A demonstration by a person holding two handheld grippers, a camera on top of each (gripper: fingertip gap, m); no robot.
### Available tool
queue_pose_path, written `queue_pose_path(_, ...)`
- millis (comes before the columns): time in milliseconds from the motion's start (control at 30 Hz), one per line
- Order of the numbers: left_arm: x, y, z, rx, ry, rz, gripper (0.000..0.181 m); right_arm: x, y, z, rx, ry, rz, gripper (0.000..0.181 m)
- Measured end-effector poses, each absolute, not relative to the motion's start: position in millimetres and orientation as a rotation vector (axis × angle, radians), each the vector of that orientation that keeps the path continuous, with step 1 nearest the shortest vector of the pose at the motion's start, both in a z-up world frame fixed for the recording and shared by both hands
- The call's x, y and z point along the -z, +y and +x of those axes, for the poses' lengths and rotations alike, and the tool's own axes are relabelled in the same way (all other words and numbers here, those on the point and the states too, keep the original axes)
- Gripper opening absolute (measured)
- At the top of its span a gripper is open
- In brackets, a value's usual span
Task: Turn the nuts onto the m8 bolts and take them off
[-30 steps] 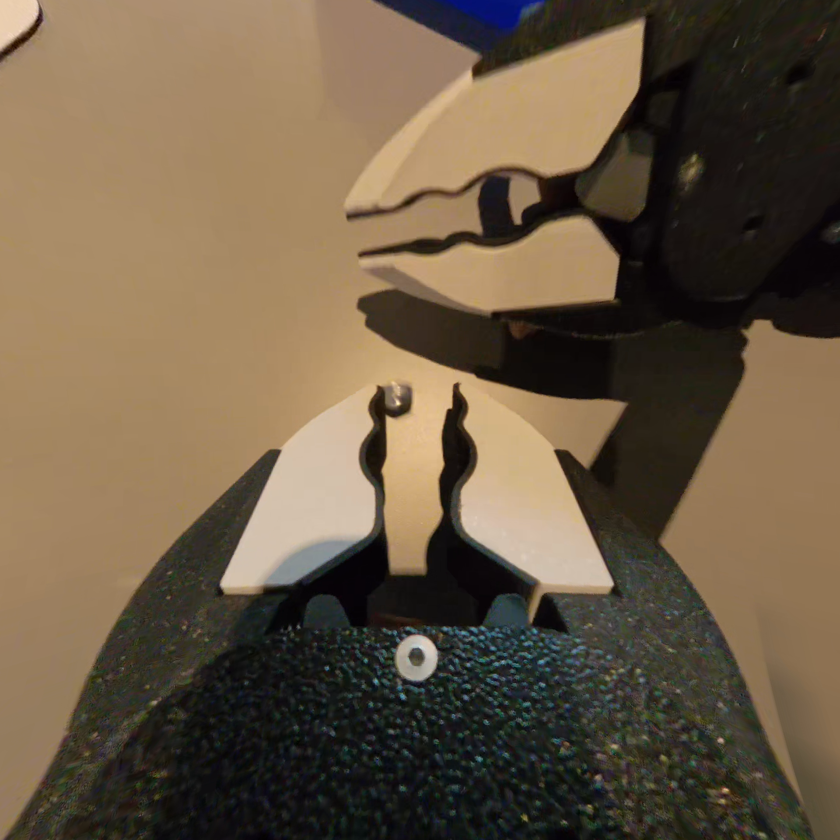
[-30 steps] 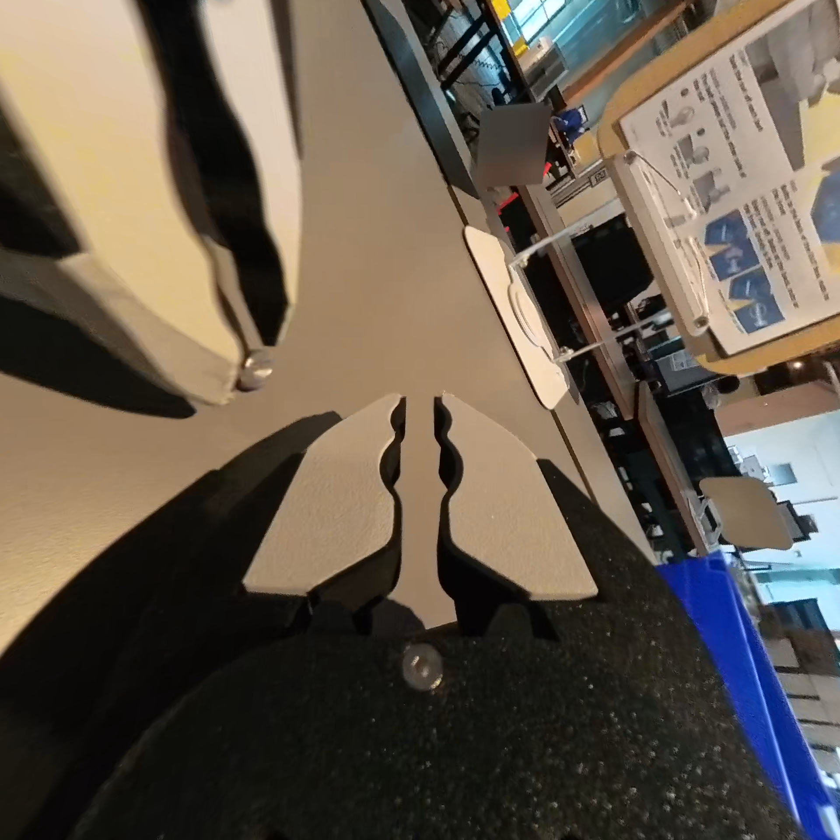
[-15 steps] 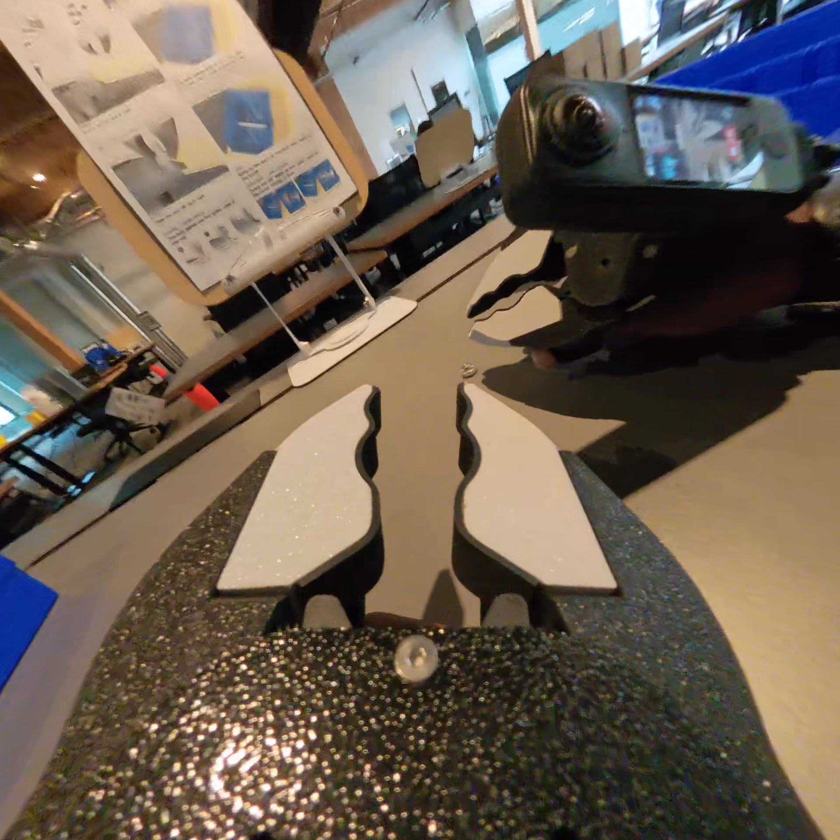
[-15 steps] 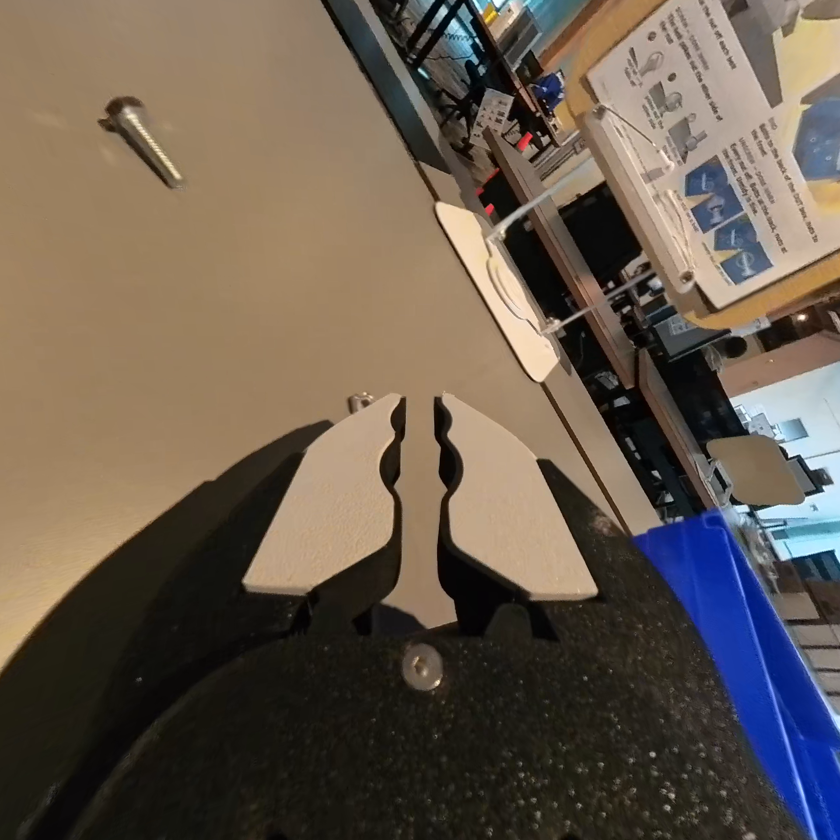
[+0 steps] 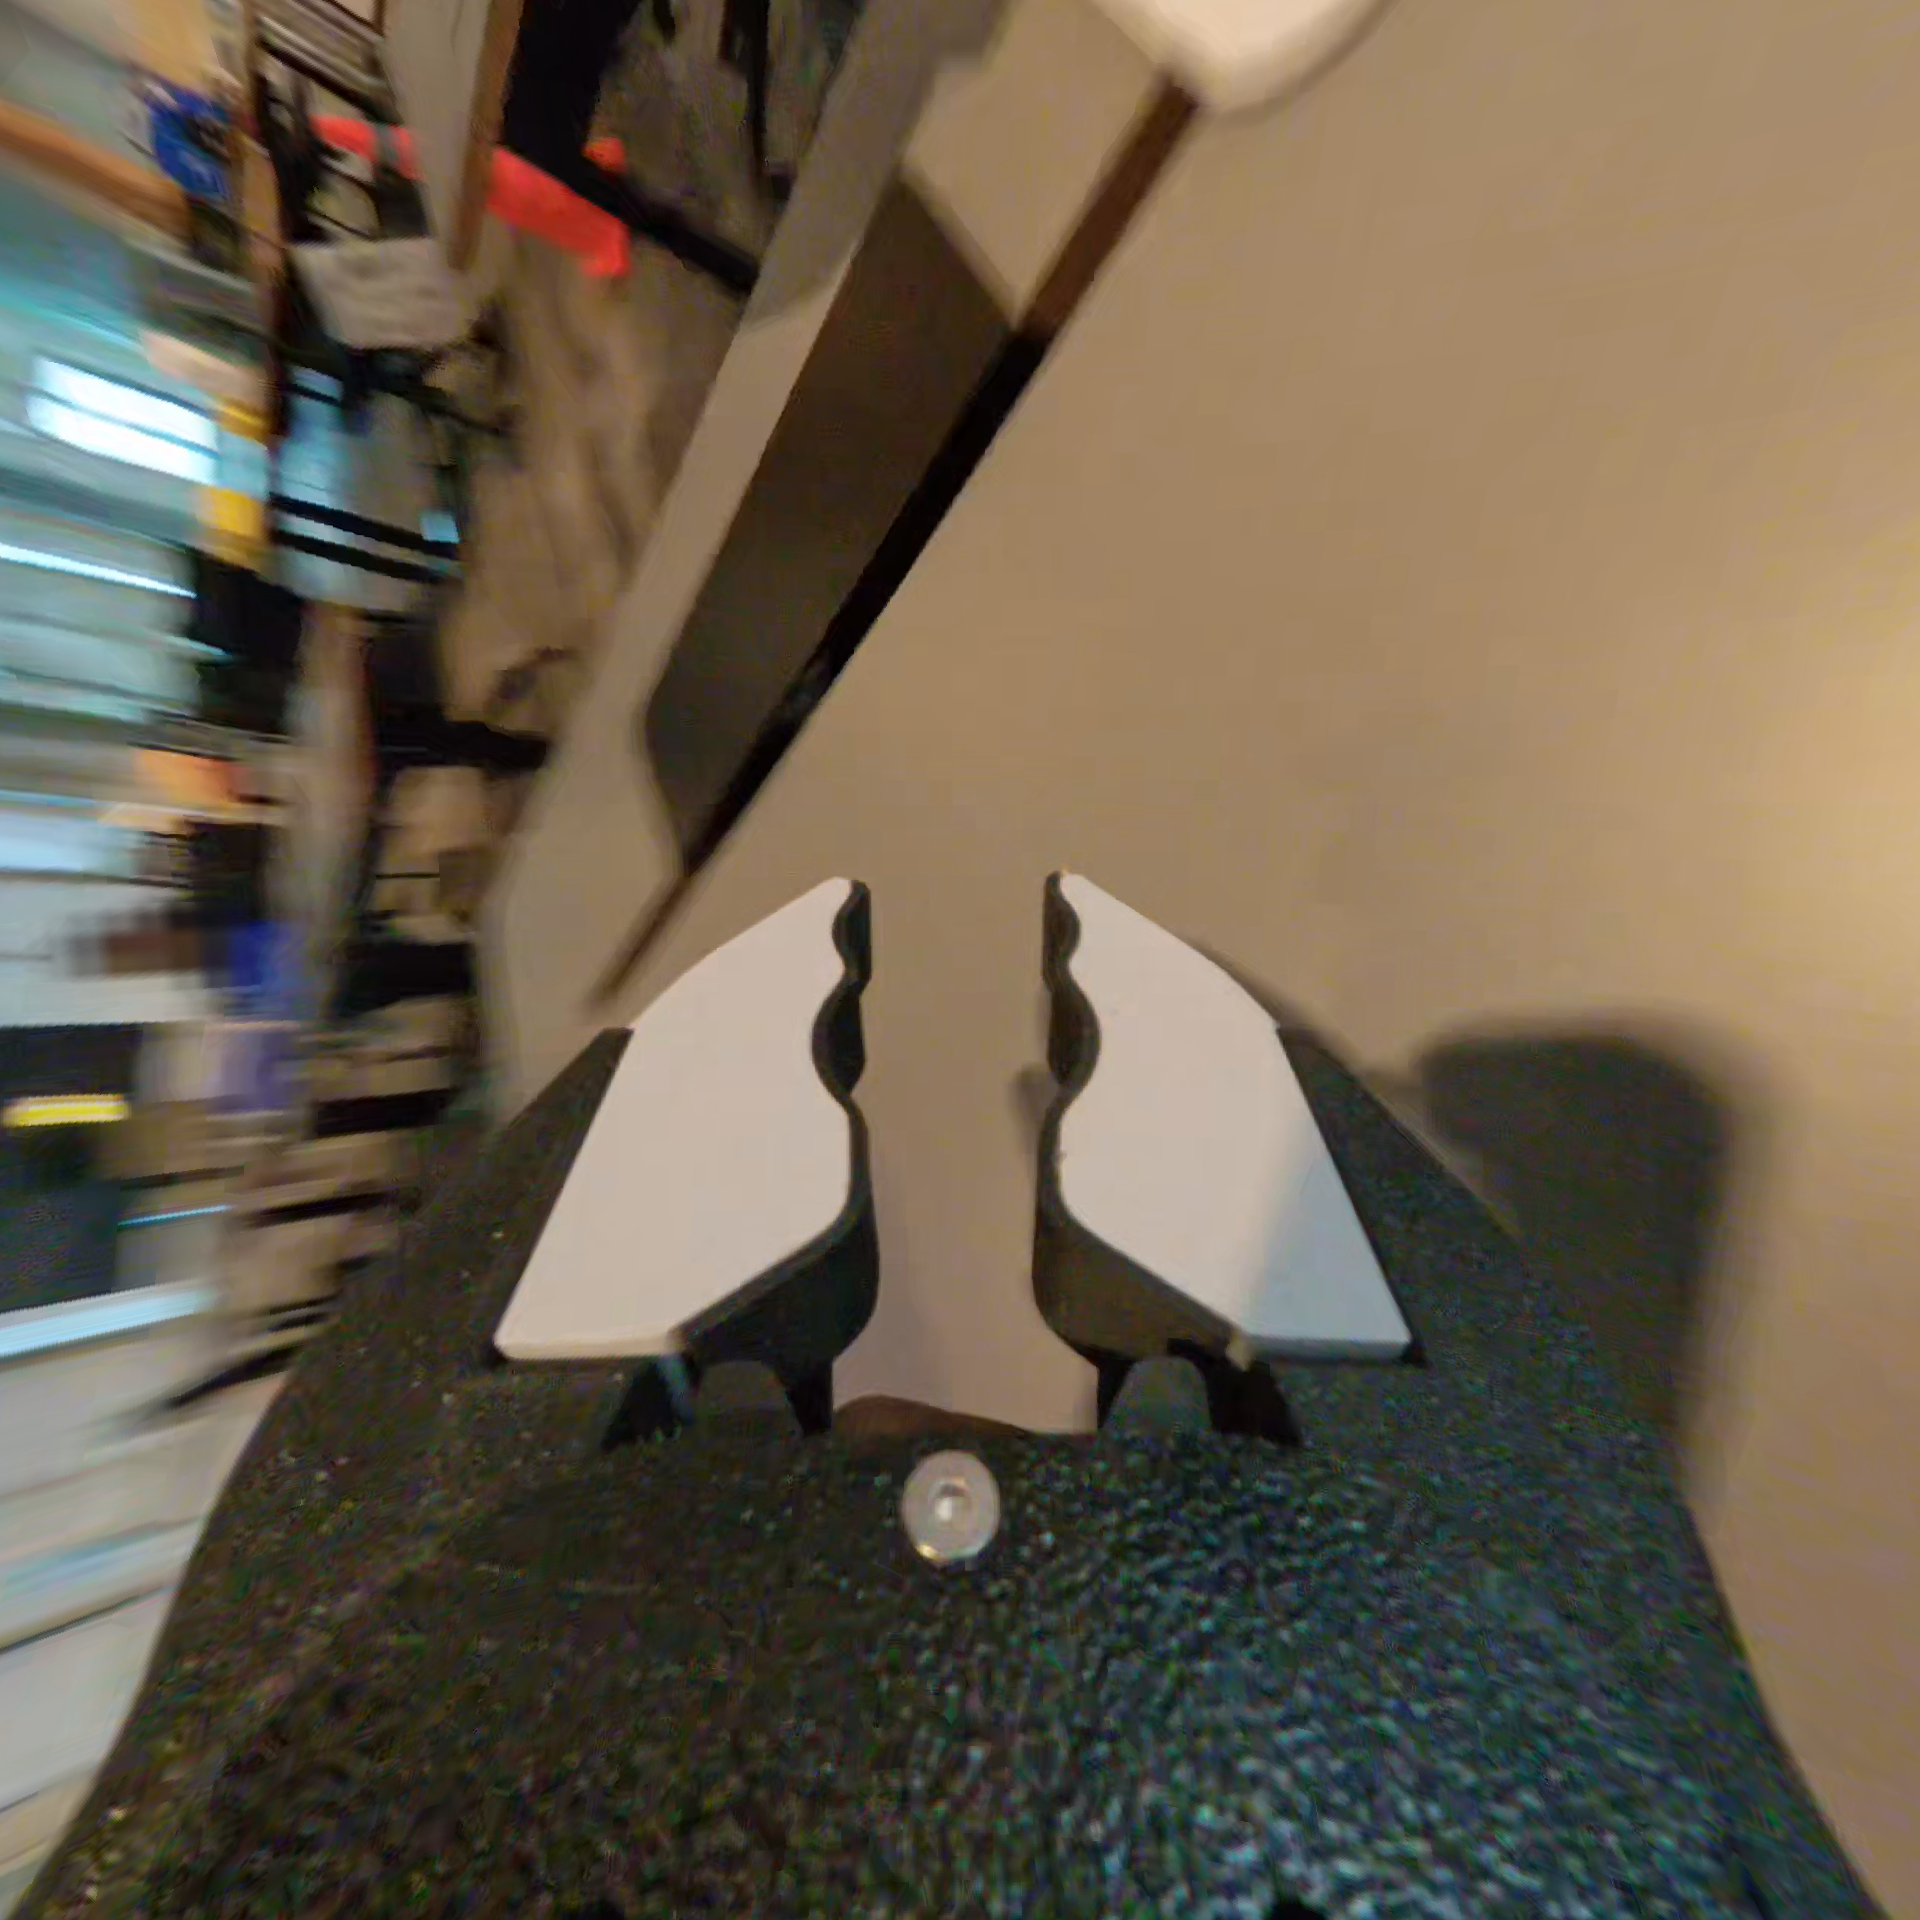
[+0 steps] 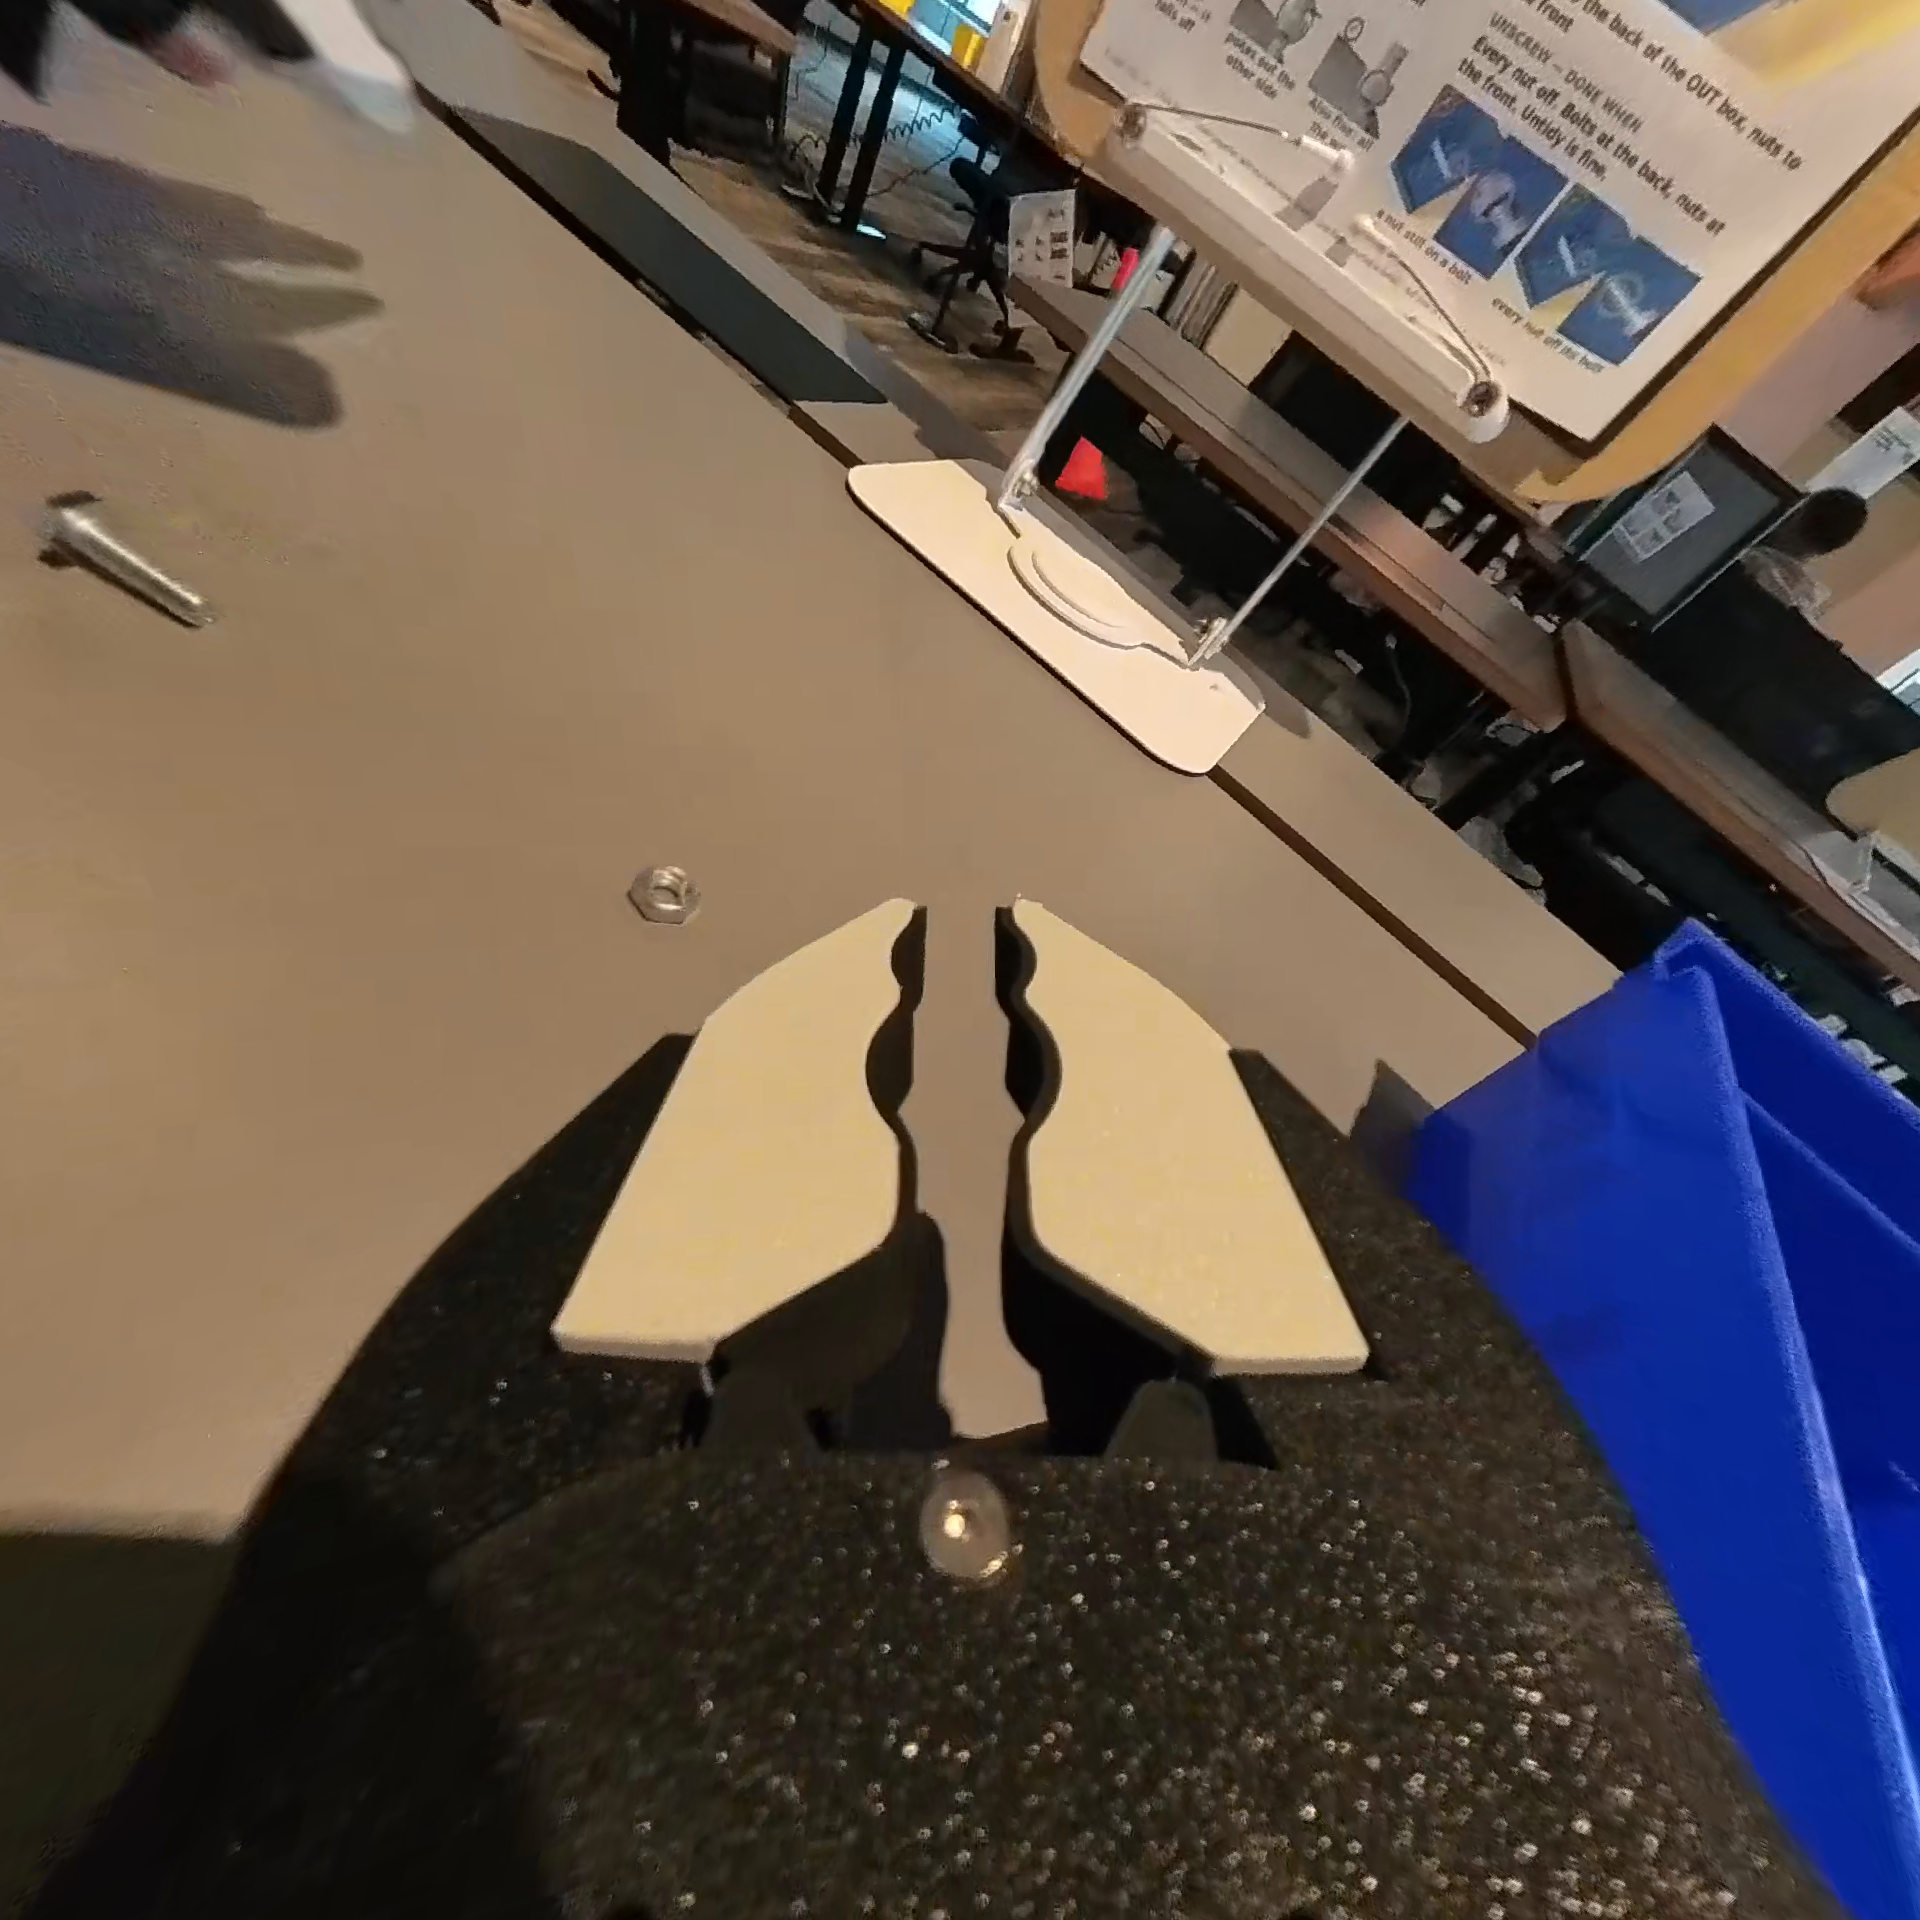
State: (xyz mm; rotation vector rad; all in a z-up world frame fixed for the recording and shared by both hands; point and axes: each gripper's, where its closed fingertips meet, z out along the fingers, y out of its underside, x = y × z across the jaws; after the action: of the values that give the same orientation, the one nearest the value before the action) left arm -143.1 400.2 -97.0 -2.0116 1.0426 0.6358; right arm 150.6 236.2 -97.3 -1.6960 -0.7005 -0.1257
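Grey bench point(image 6: 436, 727): nut point(image 6: 665, 891) and bolt point(image 6: 123, 561) apart; right gripper point(image 6: 956, 914) and left gripper point(image 5: 951, 894) fingers spread, empty. Next: regrasp both.

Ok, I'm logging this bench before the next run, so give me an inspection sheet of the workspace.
Surface: grey tabletop, bare apart from the items below.
Job's things: bolt lying flat, far left; nut loose, apart from it; blue bin at right edge.
Clutter: white stand base holding an instruction board.
Grippers: left gripper open, empty; right gripper slightly open, empty.
Cables: nothing seen on the table.
Surroundings: other desks and office chairs behind; left view blurred.
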Motion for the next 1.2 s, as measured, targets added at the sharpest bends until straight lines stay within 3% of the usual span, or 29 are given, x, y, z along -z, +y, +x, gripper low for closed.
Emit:
queue_pose_path(100,61.8,358.4,-39.4,0.214,0.711,-1.824,0.029,89.1,230.3,139.7,0.051,-0.709,-1.662,0.015)
queue_pose_path(233,23.5,299.4,25.6,0.492,0.615,-1.555,0.037,63.7,208.6,98.8,-0.188,-0.706,-1.548,0.027)
queue_pose_path(367,7.7,291.0,51.5,0.761,0.388,-1.567,0.040,25.8,175.8,37.3,-0.483,-0.620,-1.391,0.040)
queue_pose_path(533,17.8,314.5,37.6,0.868,0.069,-1.666,0.043,14.1,178.3,5.4,-0.569,-0.413,-1.409,0.072)
queue_pose_path(1000,38.7,337.2,2.6,0.897,-0.126,-1.722,0.042,19.1,187.8,-2.7,-0.310,-0.329,-1.461,0.067)
queue_pose_path(1067,41.5,338.3,-1.8,0.923,-0.154,-1.722,0.042,22.4,189.1,-9.4,-0.375,-0.344,-1.482,0.064)
queue_pose_path(1167,45.9,338.5,-5.9,0.972,-0.206,-1.723,0.039,32.6,197.3,-9.7,-0.545,-0.290,-1.554,0.077)
queue_pose_path(1200,47.0,338.4,-5.5,0.980,-0.212,-1.724,0.039,35.3,196.7,-13.8,-0.633,-0.283,-1.569,0.069)
